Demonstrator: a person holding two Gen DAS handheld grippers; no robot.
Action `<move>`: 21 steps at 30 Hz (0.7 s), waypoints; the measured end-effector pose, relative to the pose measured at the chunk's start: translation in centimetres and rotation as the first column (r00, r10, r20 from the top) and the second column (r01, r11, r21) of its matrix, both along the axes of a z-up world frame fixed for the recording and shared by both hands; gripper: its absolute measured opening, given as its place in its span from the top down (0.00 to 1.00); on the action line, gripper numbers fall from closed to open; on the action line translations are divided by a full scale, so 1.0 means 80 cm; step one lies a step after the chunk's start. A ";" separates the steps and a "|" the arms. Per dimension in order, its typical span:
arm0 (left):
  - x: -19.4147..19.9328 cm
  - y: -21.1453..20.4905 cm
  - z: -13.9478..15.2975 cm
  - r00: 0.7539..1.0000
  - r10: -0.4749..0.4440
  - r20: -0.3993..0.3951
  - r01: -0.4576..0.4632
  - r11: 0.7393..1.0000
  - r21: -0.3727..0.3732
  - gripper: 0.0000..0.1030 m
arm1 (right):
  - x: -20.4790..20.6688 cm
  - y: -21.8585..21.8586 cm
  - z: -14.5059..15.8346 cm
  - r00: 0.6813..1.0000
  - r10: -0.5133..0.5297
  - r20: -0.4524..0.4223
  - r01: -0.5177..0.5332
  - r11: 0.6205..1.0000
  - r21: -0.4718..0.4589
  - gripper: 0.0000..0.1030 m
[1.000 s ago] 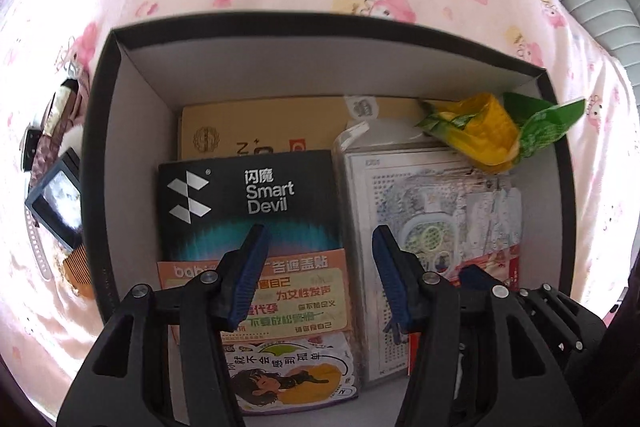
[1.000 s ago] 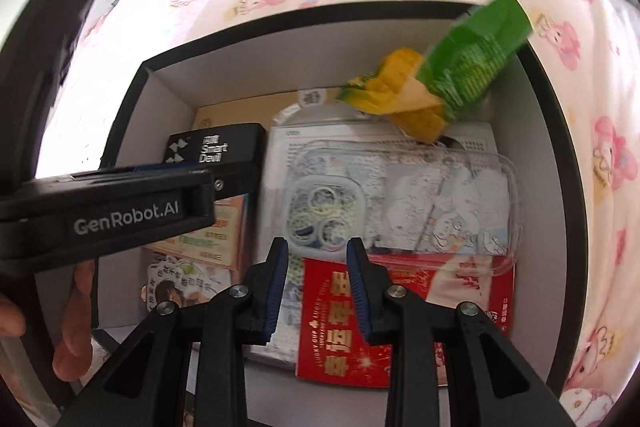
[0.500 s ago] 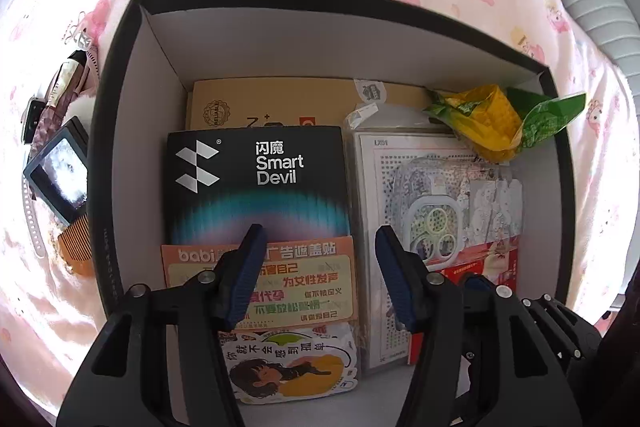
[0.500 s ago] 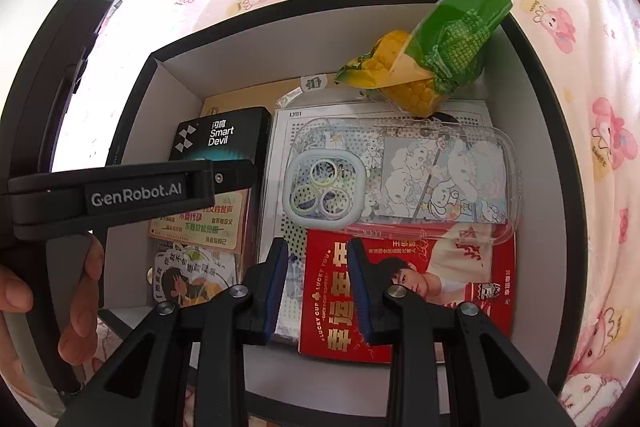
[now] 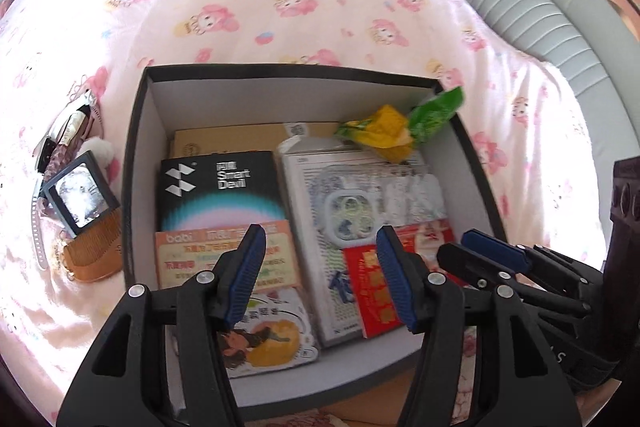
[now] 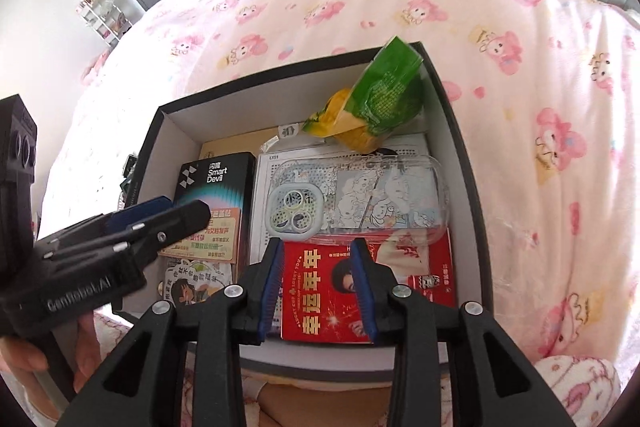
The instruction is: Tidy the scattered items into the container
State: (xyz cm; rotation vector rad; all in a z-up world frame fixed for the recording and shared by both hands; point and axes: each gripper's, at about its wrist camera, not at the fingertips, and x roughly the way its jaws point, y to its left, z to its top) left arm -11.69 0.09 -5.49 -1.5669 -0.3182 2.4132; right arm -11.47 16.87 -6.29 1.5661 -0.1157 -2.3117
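A black box (image 5: pixel 136 147) with white inner walls sits on the bed. It holds a black "Smart Devil" pack (image 5: pixel 218 187), a clear phone case (image 5: pixel 360 203), a red packet (image 5: pixel 376 283), a yellow-green snack bag (image 5: pixel 396 131) and printed cards (image 5: pixel 224 259). My left gripper (image 5: pixel 320 243) hovers open above the box's near half with nothing between its fingers. My right gripper (image 6: pixel 318 251) hangs over the red packet (image 6: pixel 320 291); its jaws are opening and nothing is between them. Left of the box lie a small black-framed mirror (image 5: pixel 80 195) and a wooden comb (image 5: pixel 94 255).
Pink cartoon-print bedding (image 5: pixel 280 7) surrounds the box. A grey padded headboard (image 5: pixel 540 7) runs along the right. More small items (image 5: pixel 68 131) lie beyond the mirror. A hand (image 6: pixel 24 359) holds the left gripper's handle. A door and shelf (image 6: pixel 100 7) stand at the far left.
Both grippers have lifted up and back from the box, so it looks smaller and more bedding shows. The right jaws stand wider apart. The box's contents have stayed put.
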 end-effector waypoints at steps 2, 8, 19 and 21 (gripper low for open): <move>0.007 0.005 0.008 0.999 -0.023 -0.037 0.022 1.000 -0.007 0.43 | -0.005 0.000 0.005 1.000 0.003 -0.018 -0.003 1.000 0.011 0.70; 0.022 0.013 0.024 0.992 -0.051 -0.114 0.053 0.999 0.009 0.43 | 0.023 0.008 0.028 0.998 0.009 -0.063 -0.006 0.999 0.039 0.70; 0.077 -0.005 0.046 0.985 0.034 -0.168 -0.026 0.998 0.051 0.43 | 0.059 -0.006 0.052 0.991 0.042 -0.125 -0.037 0.998 0.046 0.69; 0.085 -0.019 0.054 0.986 0.057 -0.159 -0.048 0.997 0.059 0.43 | 0.063 -0.019 0.060 0.988 0.076 -0.133 -0.071 0.997 0.039 0.69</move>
